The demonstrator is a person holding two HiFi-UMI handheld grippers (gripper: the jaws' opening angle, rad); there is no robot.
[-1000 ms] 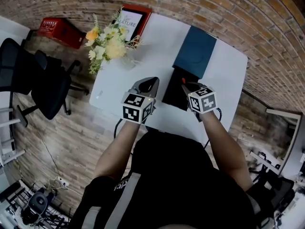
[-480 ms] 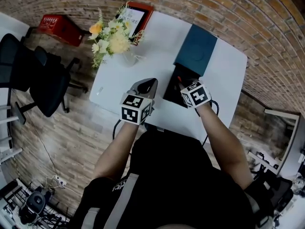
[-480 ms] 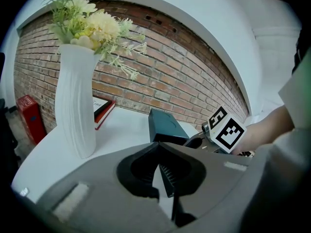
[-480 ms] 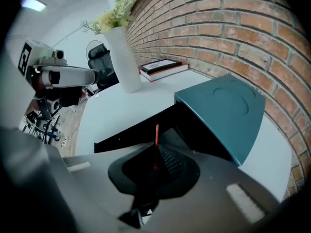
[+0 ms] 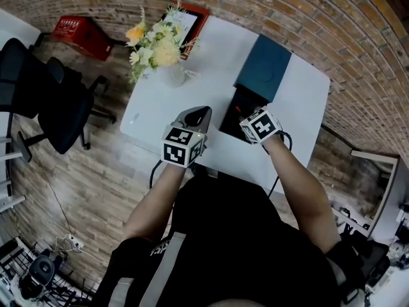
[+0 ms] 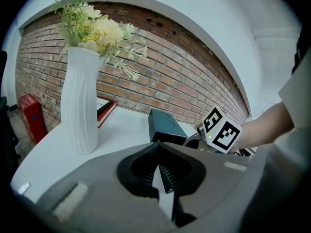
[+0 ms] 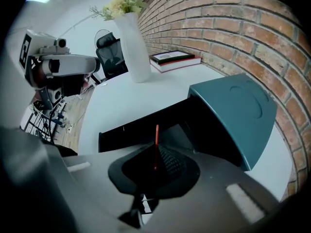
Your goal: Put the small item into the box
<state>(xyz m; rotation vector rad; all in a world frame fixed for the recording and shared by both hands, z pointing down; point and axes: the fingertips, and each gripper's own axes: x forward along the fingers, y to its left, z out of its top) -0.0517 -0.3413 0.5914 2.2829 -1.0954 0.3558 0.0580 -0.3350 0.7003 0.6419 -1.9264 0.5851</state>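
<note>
My right hand-held gripper (image 7: 156, 154) has its jaws pinched on a thin red stick (image 7: 156, 135), just above the open black box (image 7: 146, 125) in front of it. My left hand-held gripper (image 6: 159, 171) is closed and empty.

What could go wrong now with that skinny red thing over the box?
The right claw pinches the thin red item only along a narrow edge, so it might slip or twist out early. It hangs near the front wall of the black box, so letting go here could perhaps drop it on the rim or the white table. The teal lid stands open just beyond, and bumping it might swing it down.
</note>
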